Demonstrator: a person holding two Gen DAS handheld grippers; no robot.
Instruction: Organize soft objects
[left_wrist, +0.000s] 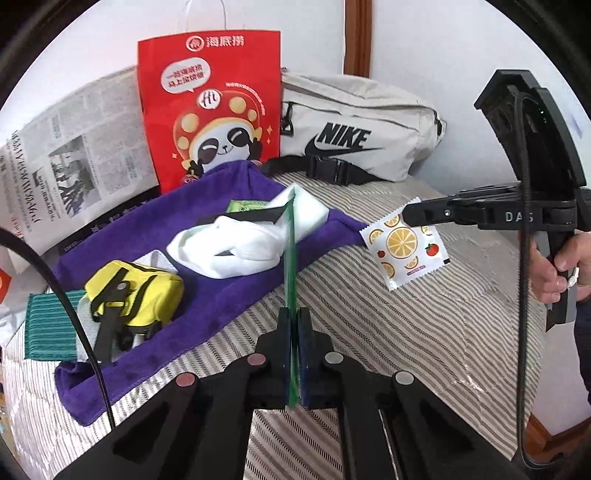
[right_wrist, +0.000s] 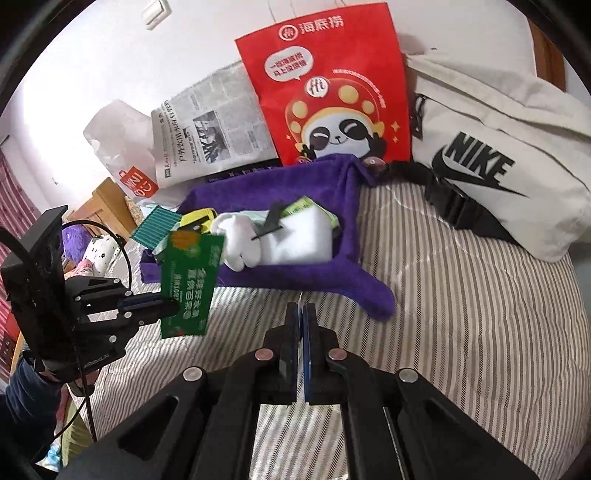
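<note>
My left gripper (left_wrist: 294, 325) is clamped on a green sachet (right_wrist: 190, 284), held edge-on above the striped bedspread (left_wrist: 388, 332). My right gripper (right_wrist: 302, 321) pinches the citrus-print sachet (left_wrist: 404, 245) by its corner. The purple towel (left_wrist: 207, 299), its long axis running from near left to far right, lies ahead of both; the left gripper looks nearer it.

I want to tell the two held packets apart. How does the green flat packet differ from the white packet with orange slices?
The green flat packet carries white text; the white orange-slice packet carries fruit pictures. The left tool pinches the green one, the right tool the white one. Both are thin sachets held above the striped bedcover.
</note>
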